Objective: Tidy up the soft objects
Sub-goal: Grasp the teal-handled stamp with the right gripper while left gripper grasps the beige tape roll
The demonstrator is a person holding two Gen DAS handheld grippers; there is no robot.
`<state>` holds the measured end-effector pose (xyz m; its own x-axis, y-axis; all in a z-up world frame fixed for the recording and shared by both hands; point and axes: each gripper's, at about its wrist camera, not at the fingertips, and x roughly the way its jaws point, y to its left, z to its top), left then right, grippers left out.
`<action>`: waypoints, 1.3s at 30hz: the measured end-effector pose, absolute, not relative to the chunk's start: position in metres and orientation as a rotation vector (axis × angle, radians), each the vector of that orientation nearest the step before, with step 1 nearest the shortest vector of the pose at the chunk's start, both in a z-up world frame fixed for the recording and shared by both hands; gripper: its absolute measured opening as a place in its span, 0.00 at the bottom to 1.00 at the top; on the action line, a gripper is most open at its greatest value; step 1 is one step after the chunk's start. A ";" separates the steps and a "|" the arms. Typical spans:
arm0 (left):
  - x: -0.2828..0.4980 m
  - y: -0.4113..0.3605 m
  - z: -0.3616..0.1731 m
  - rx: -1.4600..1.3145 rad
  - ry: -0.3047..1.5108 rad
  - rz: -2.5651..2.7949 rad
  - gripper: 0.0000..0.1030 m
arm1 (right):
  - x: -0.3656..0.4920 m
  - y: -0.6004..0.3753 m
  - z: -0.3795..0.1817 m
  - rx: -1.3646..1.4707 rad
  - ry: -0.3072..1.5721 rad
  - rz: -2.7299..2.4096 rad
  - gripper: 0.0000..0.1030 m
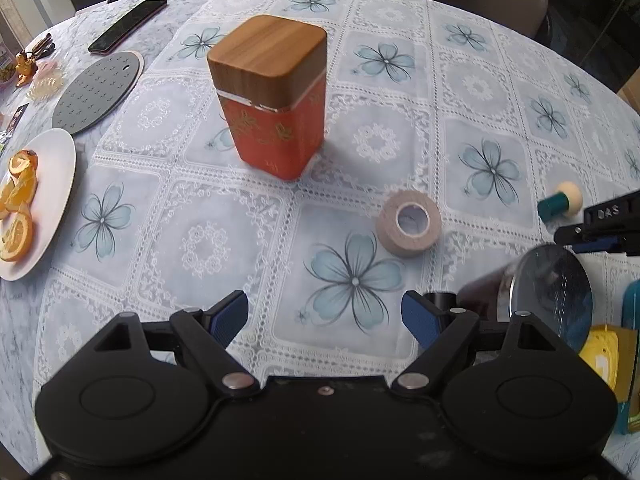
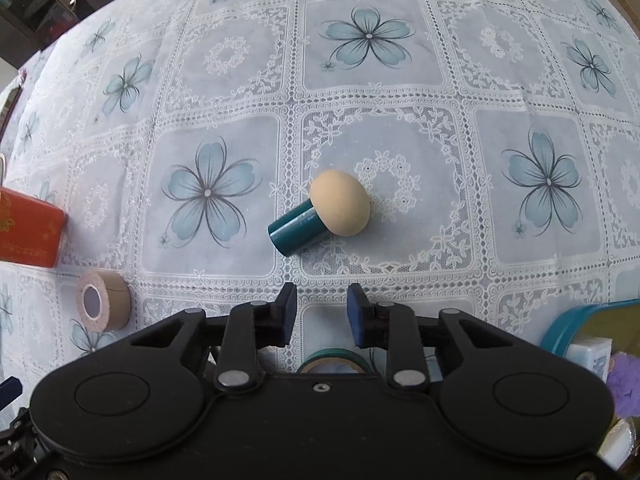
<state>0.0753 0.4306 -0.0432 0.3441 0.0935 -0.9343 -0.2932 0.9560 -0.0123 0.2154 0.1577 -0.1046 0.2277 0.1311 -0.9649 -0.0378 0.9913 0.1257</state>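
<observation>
A makeup sponge (image 2: pixel 326 213) with a beige head and a teal handle lies on its side on the flowered tablecloth; it also shows at the right of the left wrist view (image 1: pixel 560 201). My right gripper (image 2: pixel 321 314) is open and empty, a short way in front of the sponge. A beige roll of bandage tape (image 1: pixel 409 222) lies on the cloth, also seen at the left of the right wrist view (image 2: pixel 105 301). My left gripper (image 1: pixel 323 316) is wide open and empty, nearer than the roll and left of it.
An orange tin with a wooden lid (image 1: pixel 272 96) stands mid-table. A plate of orange slices (image 1: pixel 60 184), a grey trivet (image 1: pixel 100 90) and a phone (image 1: pixel 128 26) lie at the left. A teal container (image 2: pixel 592 328) sits at the right. A green tape roll (image 2: pixel 332 362) lies under my right gripper.
</observation>
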 end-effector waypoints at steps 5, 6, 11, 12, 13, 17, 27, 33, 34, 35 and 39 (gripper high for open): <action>0.090 0.441 -0.044 -0.208 1.187 0.278 0.80 | 0.219 0.148 -0.102 0.142 1.335 0.132 0.28; 0.093 0.443 -0.044 -0.212 1.186 0.282 0.80 | 0.220 0.147 -0.102 0.147 1.337 0.134 0.28; 0.111 0.442 -0.047 -0.215 1.189 0.280 0.80 | 0.221 0.141 -0.104 0.152 1.340 0.132 0.28; 0.115 0.440 -0.048 -0.210 1.188 0.274 0.80 | 0.222 0.140 -0.103 0.155 1.337 0.130 0.28; 0.118 0.438 -0.049 -0.206 1.186 0.266 0.80 | 0.222 0.139 -0.102 0.159 1.332 0.129 0.28; 0.131 0.428 -0.055 -0.185 1.193 0.226 0.81 | 0.226 0.134 -0.097 0.173 1.322 0.126 0.36; 0.161 0.408 -0.085 -0.106 1.239 0.171 0.85 | 0.233 0.130 -0.095 0.216 1.318 0.152 0.36; 0.164 0.407 -0.088 -0.099 1.221 0.151 0.87 | 0.242 0.131 -0.101 0.267 1.318 0.136 0.49; 0.164 0.407 -0.088 -0.102 1.220 0.149 0.87 | 0.244 0.131 -0.102 0.275 1.319 0.133 0.49; 0.163 0.408 -0.088 -0.111 1.216 0.145 0.87 | 0.247 0.132 -0.103 0.279 1.322 0.131 0.49; 0.163 0.409 -0.084 -0.136 1.202 0.120 0.87 | 0.254 0.140 -0.109 0.248 1.333 0.118 0.50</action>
